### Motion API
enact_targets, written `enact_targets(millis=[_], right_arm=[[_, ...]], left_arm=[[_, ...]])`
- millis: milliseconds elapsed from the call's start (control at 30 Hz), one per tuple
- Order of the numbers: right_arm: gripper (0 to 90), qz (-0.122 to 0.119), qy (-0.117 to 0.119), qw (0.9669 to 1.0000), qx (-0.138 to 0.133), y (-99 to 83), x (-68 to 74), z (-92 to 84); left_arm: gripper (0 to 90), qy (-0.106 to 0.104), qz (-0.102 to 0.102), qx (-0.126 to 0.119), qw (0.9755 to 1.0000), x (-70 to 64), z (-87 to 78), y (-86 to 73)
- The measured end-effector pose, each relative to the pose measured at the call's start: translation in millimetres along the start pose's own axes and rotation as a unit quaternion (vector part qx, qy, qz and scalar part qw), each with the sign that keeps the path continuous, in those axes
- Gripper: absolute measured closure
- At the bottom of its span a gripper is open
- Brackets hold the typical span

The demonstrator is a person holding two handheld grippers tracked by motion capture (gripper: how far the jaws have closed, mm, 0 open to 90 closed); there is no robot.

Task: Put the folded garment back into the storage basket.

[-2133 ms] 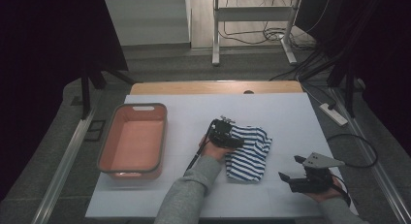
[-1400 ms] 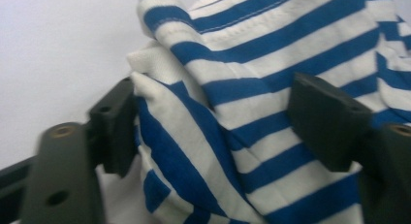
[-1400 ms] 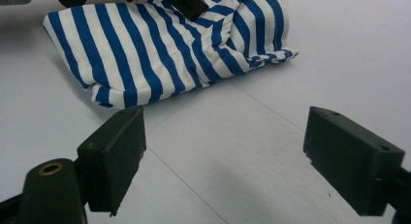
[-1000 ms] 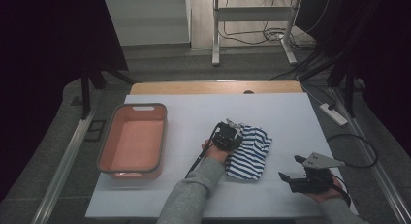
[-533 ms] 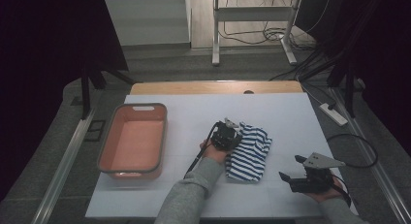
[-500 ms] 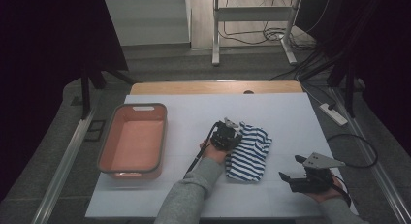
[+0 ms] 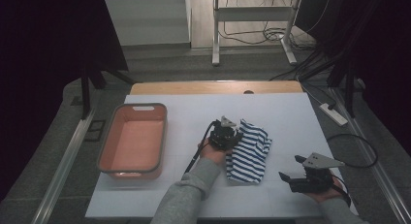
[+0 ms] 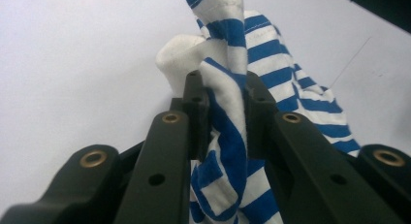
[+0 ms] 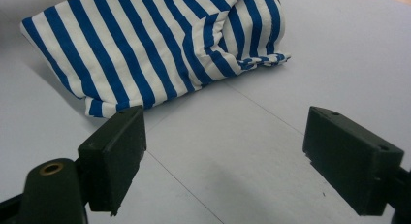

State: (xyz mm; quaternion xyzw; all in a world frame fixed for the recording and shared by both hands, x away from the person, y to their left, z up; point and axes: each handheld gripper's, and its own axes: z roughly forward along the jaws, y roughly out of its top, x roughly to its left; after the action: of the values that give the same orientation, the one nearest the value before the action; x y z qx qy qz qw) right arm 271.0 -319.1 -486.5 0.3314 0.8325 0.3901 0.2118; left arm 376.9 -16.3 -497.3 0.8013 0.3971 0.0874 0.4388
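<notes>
Striped cloth (image 7: 249, 153), one, pinched in left gripper (image 8: 224, 95), one orange tub (image 7: 133, 139)

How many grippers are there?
2. The left gripper is pinching the striped cloth in the middle of the table. The right gripper sits open near the table's right front corner, holding nothing.

Blue/white striped cloth (image 7: 250, 151), orange tub (image 7: 133, 140), black grippers.
</notes>
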Motion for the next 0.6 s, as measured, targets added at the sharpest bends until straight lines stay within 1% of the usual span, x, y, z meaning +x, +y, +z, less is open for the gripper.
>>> enact_targets(millis=[133,233,467,533,600], right_arm=[[16.3,0.001,0.0,1.0,0.0,0.0,0.0,0.1],[16.3,0.0,0.0,1.0,0.0,0.0,0.2,0.2],[16.3,0.001,-0.002,1.0,0.001,0.0,0.1,0.1],[16.3,0.001,-0.002,1.0,0.001,-0.1,0.0,0.4],[16.3,0.001,-0.002,1.0,0.001,-0.1,0.0,0.4]], left_arm=[[76.2,-0.009,-0.009,-0.009,0.9999,0.4,-4.7,1.1],[76.3,-0.02,-0.011,-0.021,0.9995,0.2,-10.9,2.9],[76.5,-0.029,-0.016,-0.033,0.9989,1.7,-20.2,4.8],[76.5,-0.035,-0.018,-0.04,0.9984,1.8,-24.3,5.5],[76.5,-0.036,-0.018,-0.041,0.9984,1.6,-25.6,5.8]])
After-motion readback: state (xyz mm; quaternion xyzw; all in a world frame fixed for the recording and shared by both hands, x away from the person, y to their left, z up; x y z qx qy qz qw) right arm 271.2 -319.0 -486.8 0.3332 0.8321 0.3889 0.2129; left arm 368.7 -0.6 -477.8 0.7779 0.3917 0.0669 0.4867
